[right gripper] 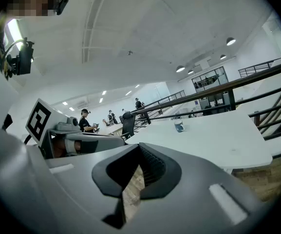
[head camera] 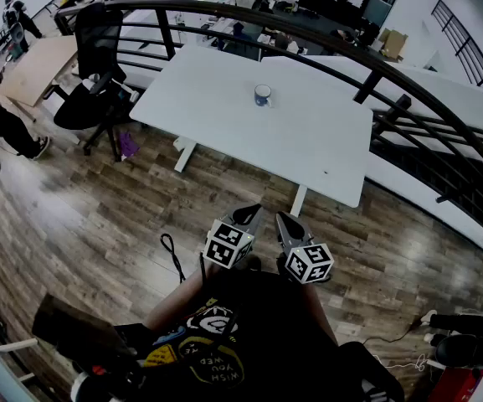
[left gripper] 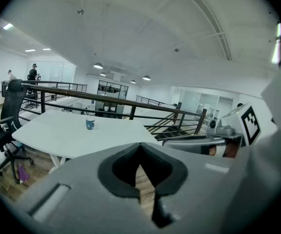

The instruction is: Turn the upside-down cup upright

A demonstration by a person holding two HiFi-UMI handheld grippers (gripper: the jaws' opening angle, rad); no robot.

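Grey tongs [head camera: 252, 213], black printed shirt [head camera: 266, 321]

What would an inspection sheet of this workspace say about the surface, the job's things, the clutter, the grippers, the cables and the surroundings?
Surface: white table, bare except for one cup.
Job's things: blue cup near the table's far edge; too small to tell which way up.
Clutter: nothing seen on the table.
Grippers: left gripper and right gripper side by side over the floor, short of the table; jaws shut, nothing between them.
Cables: black cable looped on the floor.
Surroundings: wood floor, black chair left of the table, curved railing behind it.
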